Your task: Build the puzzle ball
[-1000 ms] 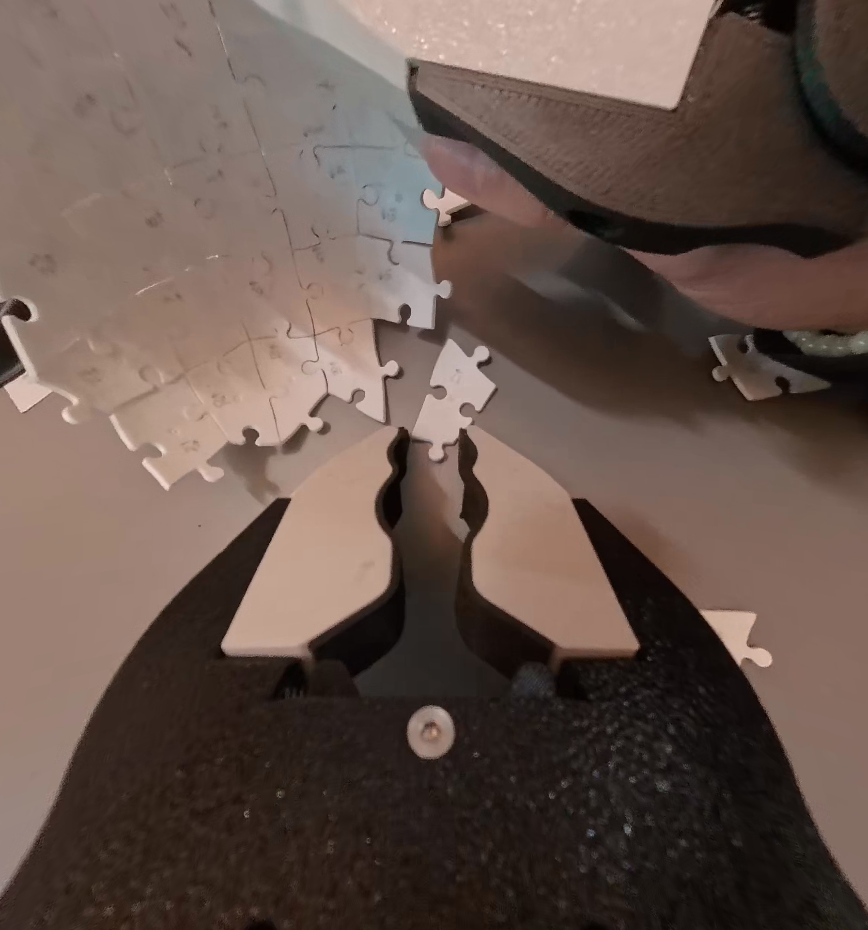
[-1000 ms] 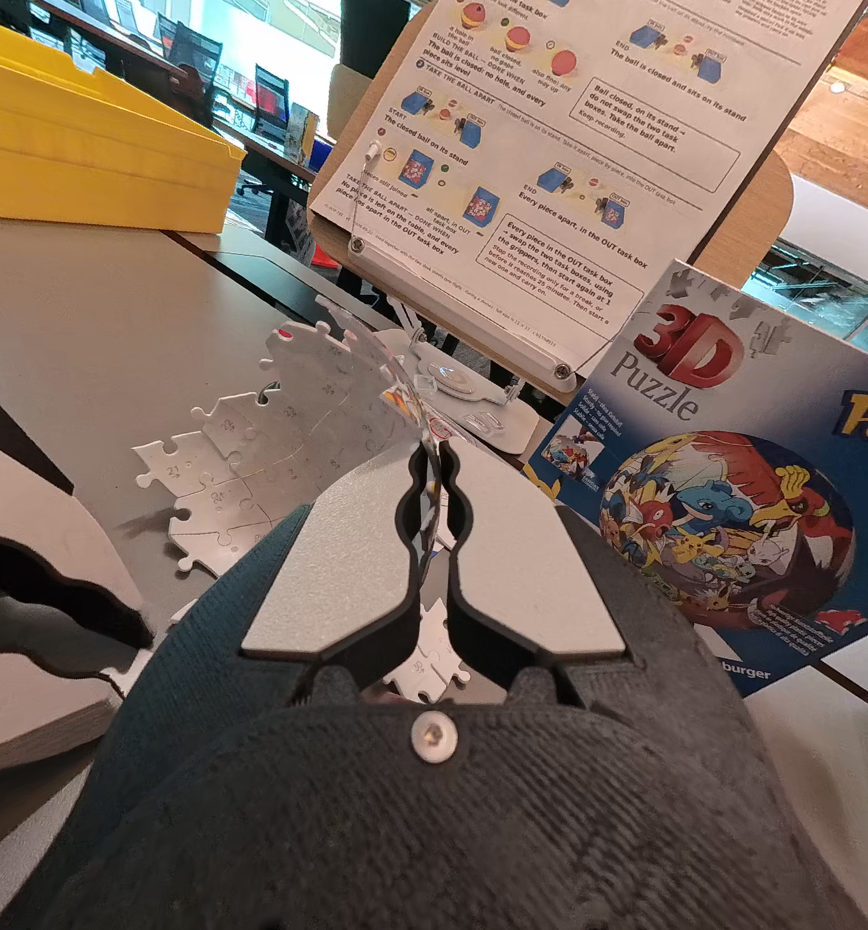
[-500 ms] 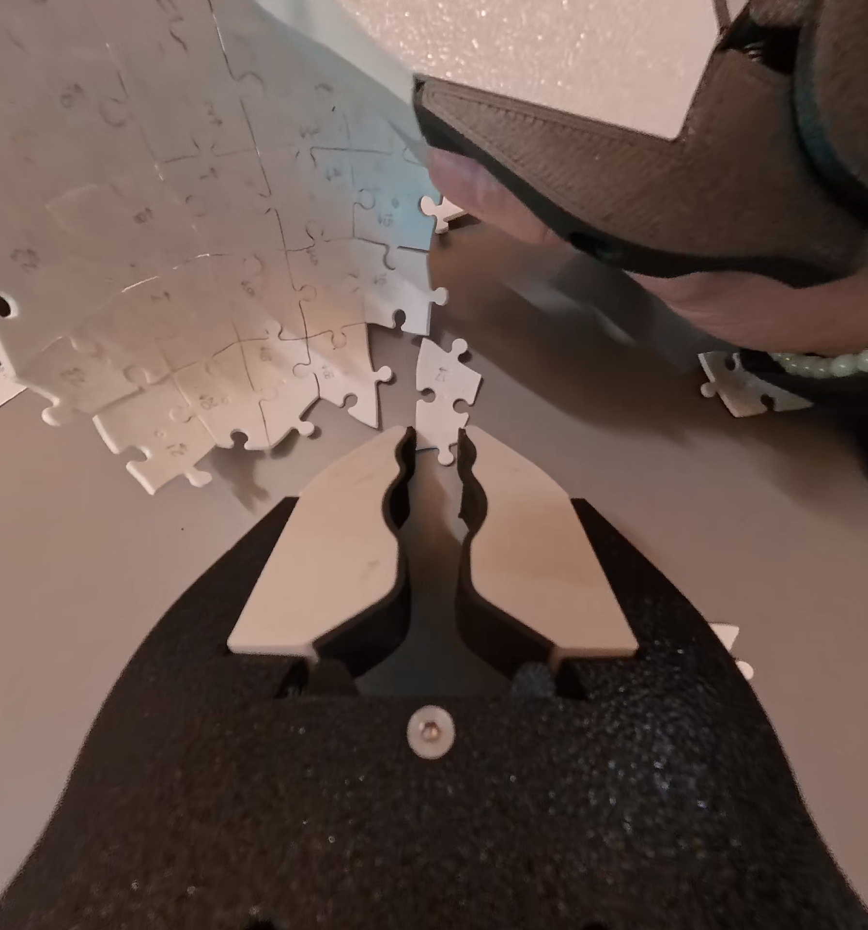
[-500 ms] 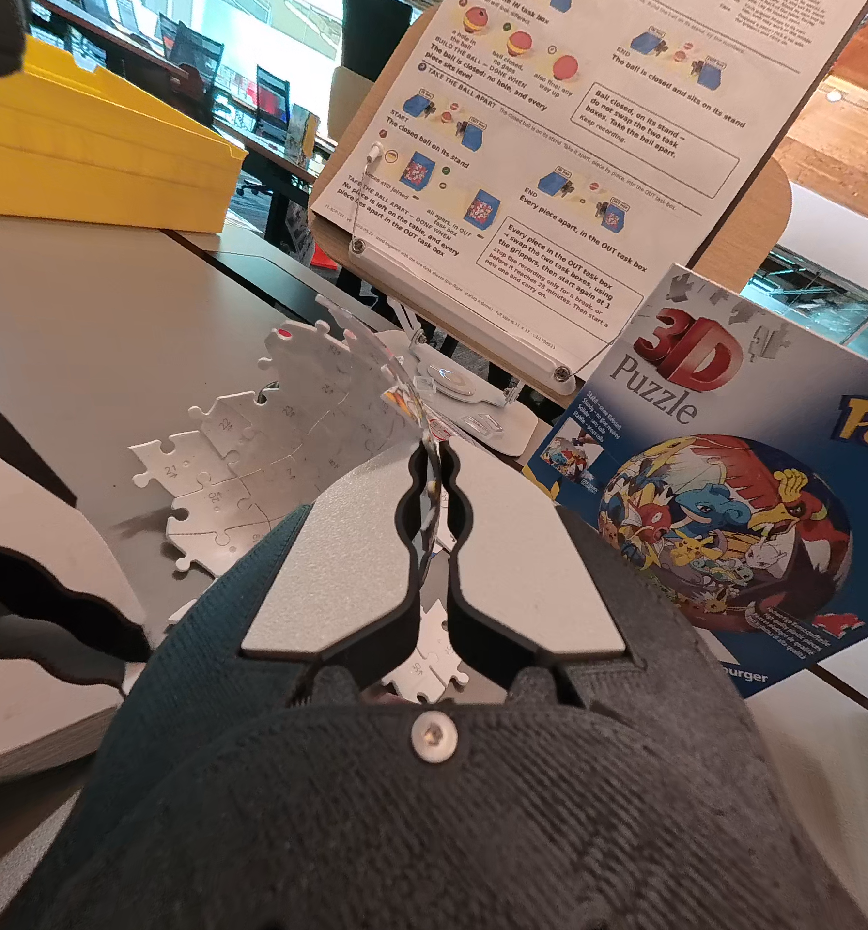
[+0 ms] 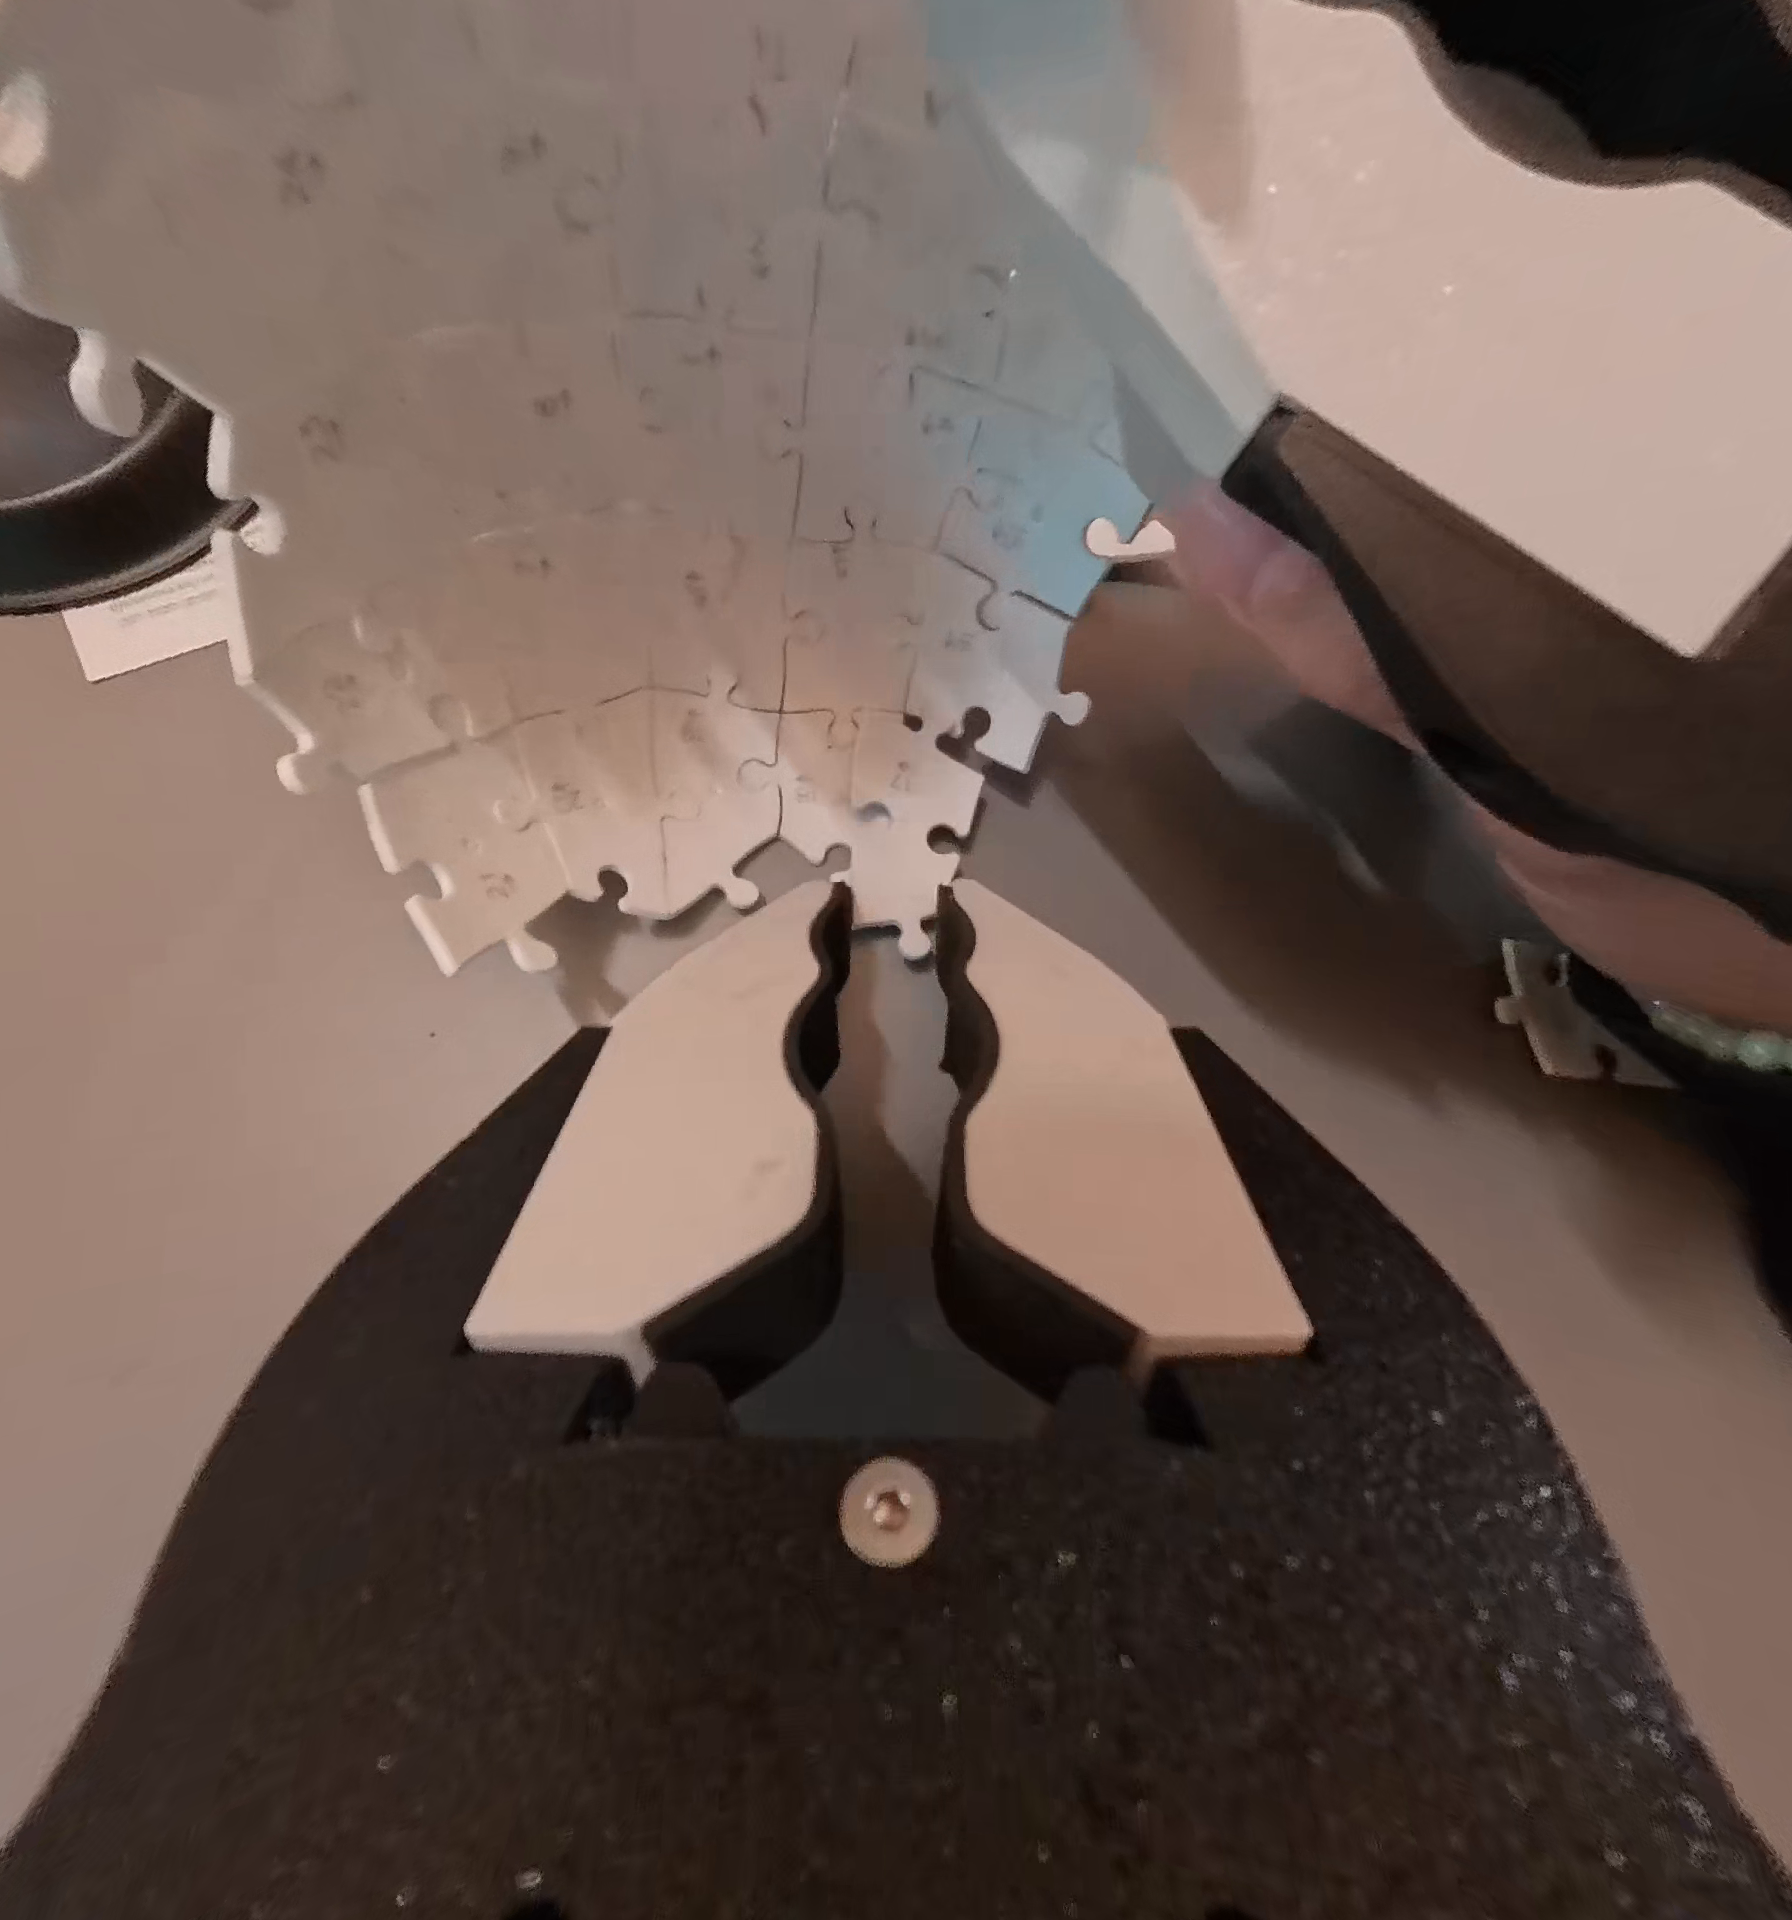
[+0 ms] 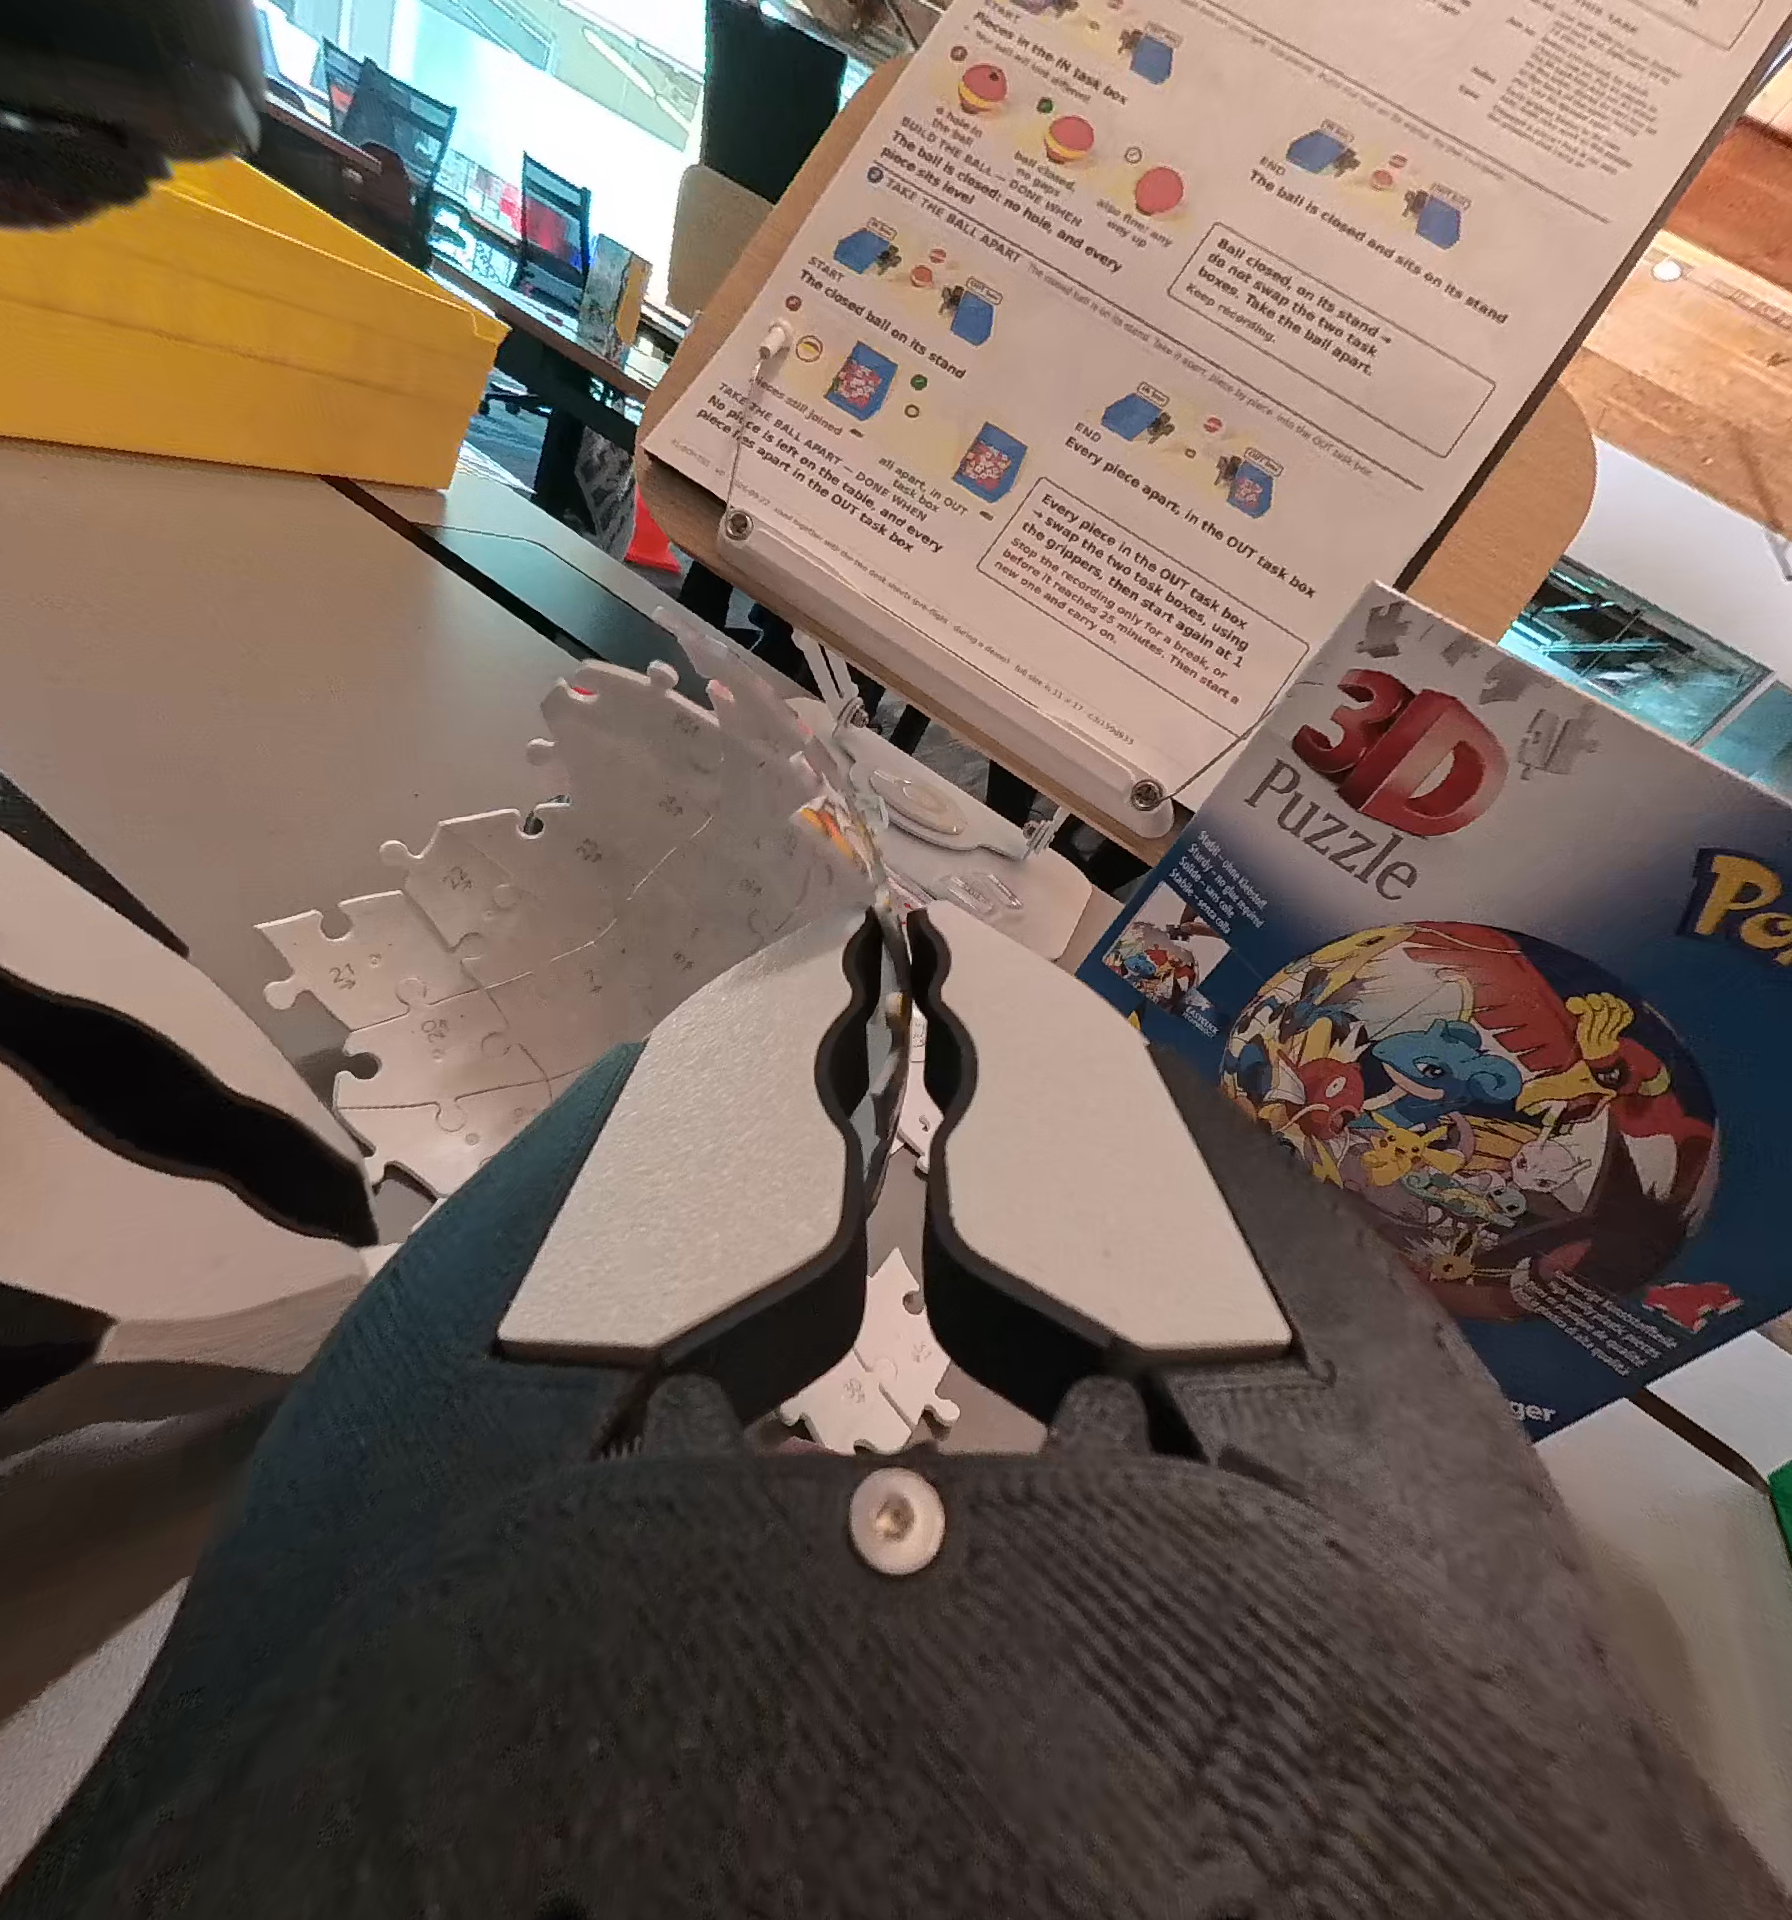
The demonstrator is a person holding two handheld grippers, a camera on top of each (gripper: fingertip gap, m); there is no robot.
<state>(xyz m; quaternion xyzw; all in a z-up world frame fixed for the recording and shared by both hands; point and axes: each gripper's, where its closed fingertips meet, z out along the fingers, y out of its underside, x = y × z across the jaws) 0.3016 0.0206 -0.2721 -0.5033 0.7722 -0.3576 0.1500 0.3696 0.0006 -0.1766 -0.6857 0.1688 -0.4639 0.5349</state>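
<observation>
A partly built puzzle shell (image 5: 663, 468), white numbered backs facing me, stands tilted on the table. My left gripper (image 5: 897, 904) is shut on a single white puzzle piece (image 5: 902, 873), which touches the shell's lower right edge. My right gripper (image 6: 897, 935) is shut on the shell's rim (image 6: 663, 883); the printed side shows between its fingers. In the left wrist view the right gripper (image 5: 1598, 343) and the hand holding it are at the upper right. In the right wrist view the left gripper's fingers (image 6: 92, 1195) are at the left edge.
A loose piece (image 5: 1546, 1018) lies at the right, more pieces (image 6: 881, 1371) under my right gripper. A dark ring (image 5: 71, 520) is at the left. The puzzle box (image 6: 1494, 1039), an instruction board (image 6: 1131, 312) and yellow bins (image 6: 196, 343) stand behind. The left gripper's tips are roughly 11 centimeters from the right gripper's.
My left gripper has carried its piece forward and left, from a gap beside the shell to touching its lower edge. The right gripper keeps its hold on the shell.
</observation>
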